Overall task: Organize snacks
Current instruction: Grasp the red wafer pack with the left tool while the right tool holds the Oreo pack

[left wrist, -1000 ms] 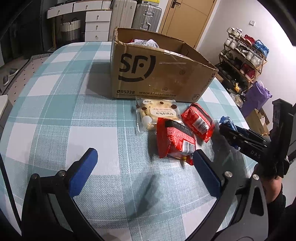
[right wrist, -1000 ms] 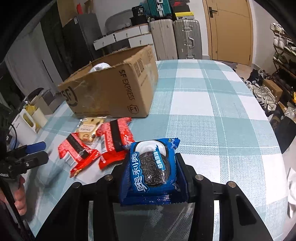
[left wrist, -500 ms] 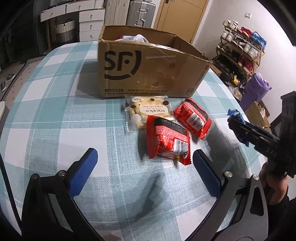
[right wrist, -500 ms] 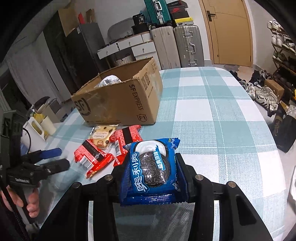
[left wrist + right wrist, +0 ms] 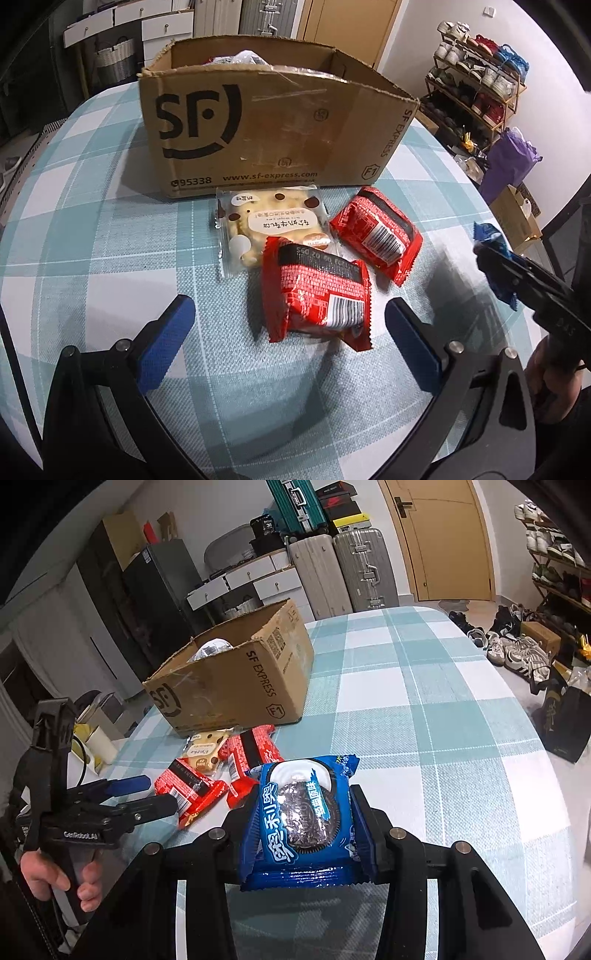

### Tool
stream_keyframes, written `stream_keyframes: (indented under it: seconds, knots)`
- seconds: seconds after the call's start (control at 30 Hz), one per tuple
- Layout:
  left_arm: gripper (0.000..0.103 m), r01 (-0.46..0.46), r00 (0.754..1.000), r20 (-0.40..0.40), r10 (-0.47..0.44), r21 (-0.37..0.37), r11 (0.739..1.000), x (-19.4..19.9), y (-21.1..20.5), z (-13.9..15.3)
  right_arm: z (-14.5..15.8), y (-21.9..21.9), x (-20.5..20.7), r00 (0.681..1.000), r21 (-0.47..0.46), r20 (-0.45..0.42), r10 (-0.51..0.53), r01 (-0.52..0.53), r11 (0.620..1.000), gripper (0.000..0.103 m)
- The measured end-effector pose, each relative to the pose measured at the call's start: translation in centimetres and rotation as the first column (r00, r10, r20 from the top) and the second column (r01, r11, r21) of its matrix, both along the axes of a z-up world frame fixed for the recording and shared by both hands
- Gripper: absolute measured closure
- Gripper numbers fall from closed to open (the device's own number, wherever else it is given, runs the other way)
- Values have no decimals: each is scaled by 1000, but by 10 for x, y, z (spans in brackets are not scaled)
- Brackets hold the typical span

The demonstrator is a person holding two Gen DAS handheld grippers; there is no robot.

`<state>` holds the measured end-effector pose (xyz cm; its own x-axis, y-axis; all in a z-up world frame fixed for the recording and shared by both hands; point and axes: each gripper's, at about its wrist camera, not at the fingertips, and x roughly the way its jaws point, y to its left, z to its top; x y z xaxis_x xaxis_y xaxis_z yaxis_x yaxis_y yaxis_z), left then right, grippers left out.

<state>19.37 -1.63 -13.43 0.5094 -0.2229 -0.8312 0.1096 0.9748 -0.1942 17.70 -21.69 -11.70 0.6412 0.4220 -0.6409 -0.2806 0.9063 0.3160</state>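
Your right gripper is clamped on a blue Oreo cookie packet, both black fingers pressed to its sides and the packet held clear above the teal-and-white checked tablecloth. Your left gripper stands with its blue-padded fingers wide apart and nothing between them, tilted down over the cloth just short of the nearest red snack packet, which lies barcode side up. A second red packet lies just beyond it to the right, and a clear-wrapped cream biscuit packet with brown spots lies to the left, its near corner tucked under the first red packet. Right behind the three, an open brown SF Express cardboard box sits on the table with some wrapped items visible inside; what they are cannot be made out. In the right wrist view, your left hand grips the handle of the left tool at the table's near left edge. Beyond the table stand white drawer units, two upright suitcases, a wooden door, and a shoe rack along the wall.
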Motion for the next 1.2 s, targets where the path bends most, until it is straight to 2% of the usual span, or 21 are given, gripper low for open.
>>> stream_keyframes:
  seconds: [0.27, 0.33, 0.43, 0.5, 0.53, 0.57, 0.67, 0.9, 1.2]
  knots:
    - [1, 1, 999, -32, -2, -14, 1000, 12, -5, -13, 2, -3, -7, 1000, -1, 8, -4, 4, 1000, 58]
    - [4, 5, 999, -31, -6, -28, 1000, 13, -5, -14, 2, -4, -8, 1000, -2, 7, -5, 5, 1000, 58]
    - [15, 21, 1000, -21, -22, -42, 999, 13, -6, -14, 2, -5, -9, 1000, -1, 8, -8, 8, 1000, 58]
    - [32, 30, 999, -13, -31, -56, 998, 13, -7, -13, 2, -5, -9, 1000, 0, 8, -10, 10, 1000, 58]
    - [37, 37, 999, -10, -37, -66, 997, 14, -7, -12, 2, -6, -9, 1000, 0, 9, -10, 10, 1000, 58]
    - [51, 46, 999, -8, -47, -78, 996, 14, -7, -12, 3, -6, -10, 1000, 0, 10, -11, 11, 1000, 58]
    - [61, 70, 998, -2, -70, -100, 993, 13, -8, -13, 4, -5, -13, 1000, -3, 14, -12, 12, 1000, 58]
    - [63, 82, 997, 2, -83, -155, 985, 7, -1, -13, 14, -6, -20, 999, -6, 27, -18, 18, 1000, 58]
    - [63, 88, 996, 38, -83, -159, 983, -12, 13, 3, 27, 1, -30, 999, -17, 49, -13, 14, 1000, 58]
